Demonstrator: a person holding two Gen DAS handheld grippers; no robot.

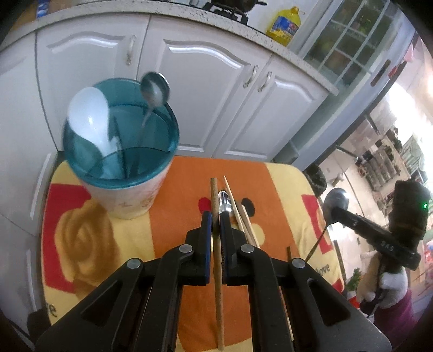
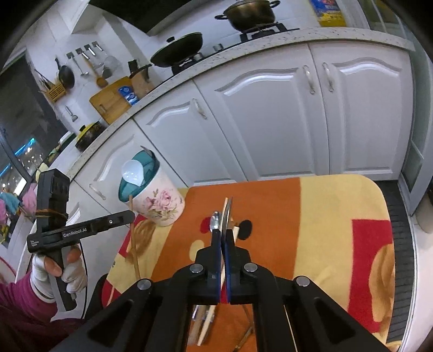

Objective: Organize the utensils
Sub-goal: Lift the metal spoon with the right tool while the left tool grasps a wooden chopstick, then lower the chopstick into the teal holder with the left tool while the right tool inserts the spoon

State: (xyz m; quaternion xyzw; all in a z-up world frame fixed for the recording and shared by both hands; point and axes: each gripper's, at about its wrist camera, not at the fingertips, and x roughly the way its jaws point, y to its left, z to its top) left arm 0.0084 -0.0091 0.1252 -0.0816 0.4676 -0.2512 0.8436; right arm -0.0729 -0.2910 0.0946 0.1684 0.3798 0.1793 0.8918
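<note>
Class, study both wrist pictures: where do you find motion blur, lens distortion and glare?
Left wrist view: the teal-rimmed utensil holder with its white plastic spoon is smeared by motion; bright window light washes out the right edge. Right wrist view: the fisheye bends the speckled countertop edge into an arc, and highlights gleam on the white cabinet doors.

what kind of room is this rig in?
Almost certainly a home kitchen: a gas stove carrying a pot and a wok, white cabinet doors under a speckled countertop, and a cutting board against the wall.
</note>
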